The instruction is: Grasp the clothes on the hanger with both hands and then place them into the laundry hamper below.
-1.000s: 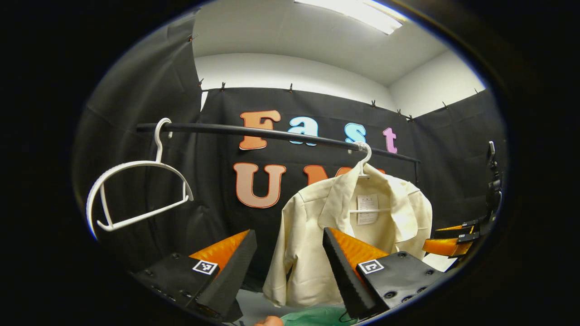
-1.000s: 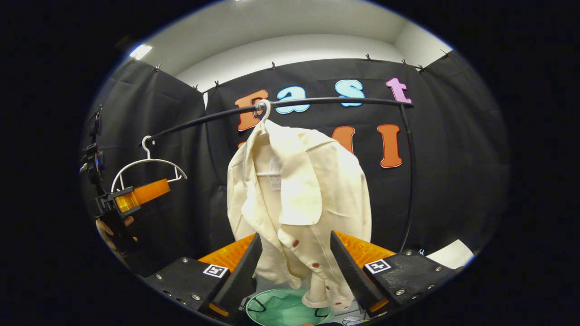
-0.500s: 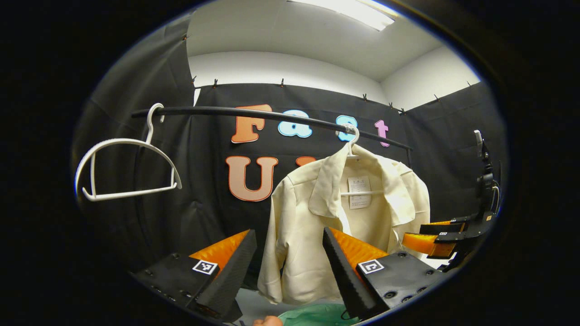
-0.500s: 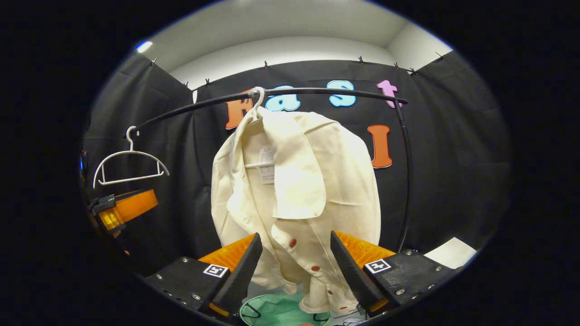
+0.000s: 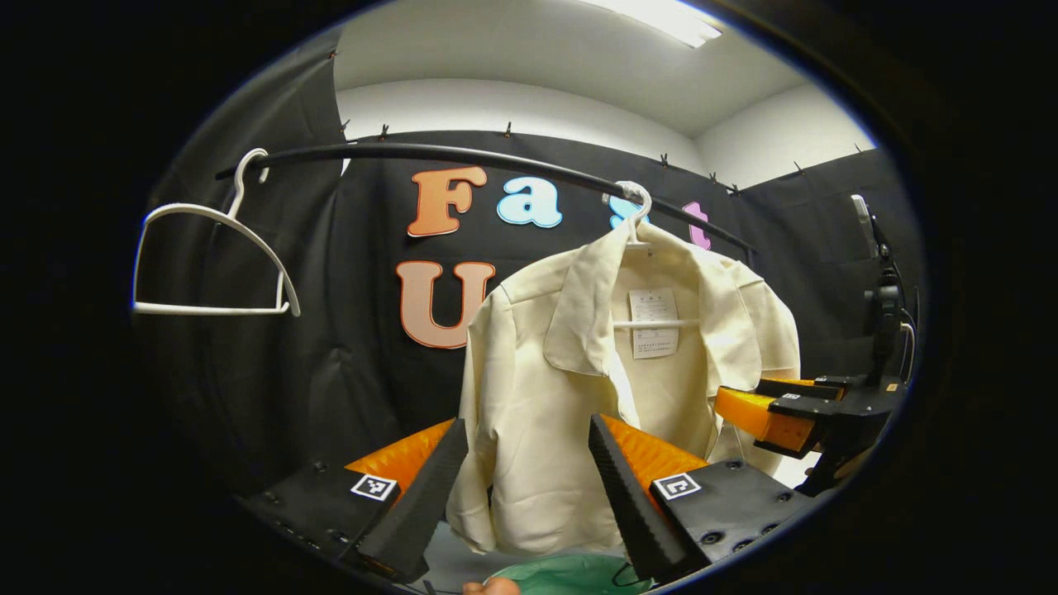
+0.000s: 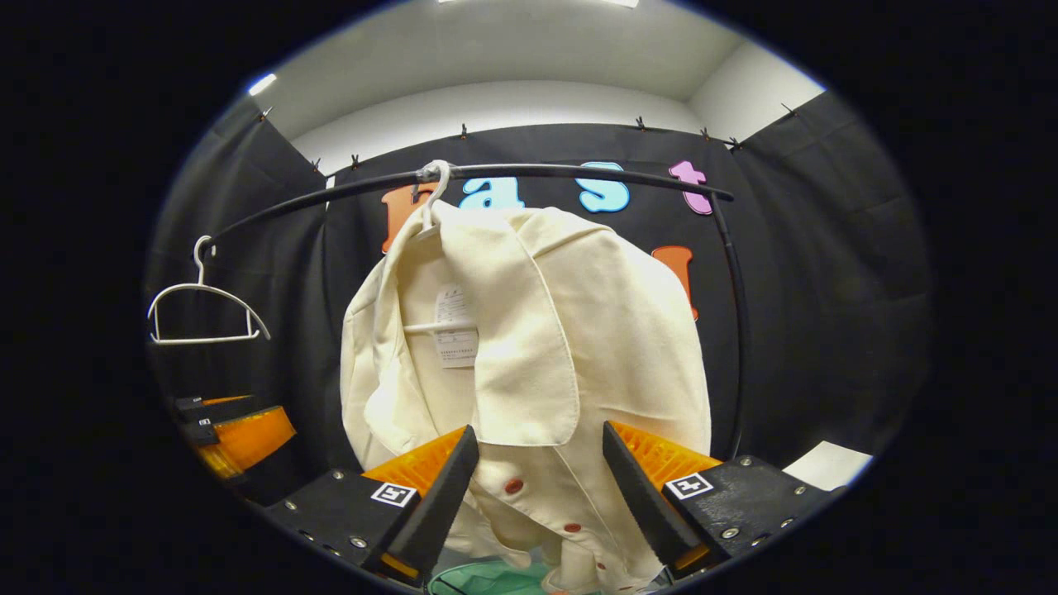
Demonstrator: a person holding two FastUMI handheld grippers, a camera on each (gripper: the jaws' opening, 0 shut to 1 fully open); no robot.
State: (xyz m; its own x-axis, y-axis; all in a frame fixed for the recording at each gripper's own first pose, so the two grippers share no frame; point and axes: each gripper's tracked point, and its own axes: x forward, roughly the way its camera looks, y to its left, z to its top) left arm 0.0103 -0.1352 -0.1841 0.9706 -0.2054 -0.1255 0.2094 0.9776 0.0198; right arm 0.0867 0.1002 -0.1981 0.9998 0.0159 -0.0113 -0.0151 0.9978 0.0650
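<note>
While hung on a white hanger (image 5: 636,216) from the black rail (image 5: 463,157), cream jacket (image 5: 579,372) above green hamper (image 5: 562,574), neck label (image 5: 655,322) unreadable; left gripper (image 5: 527,487) and right gripper (image 6: 537,487) both spread apart, gripping nothing.

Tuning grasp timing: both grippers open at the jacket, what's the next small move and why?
Probably ease both forward until cloth sits between the fingers, then close. The cream jacket hangs on its hanger from the rail; the left gripper and right gripper stand open, framing its lower front without pinching it. The hamper waits below.
</note>
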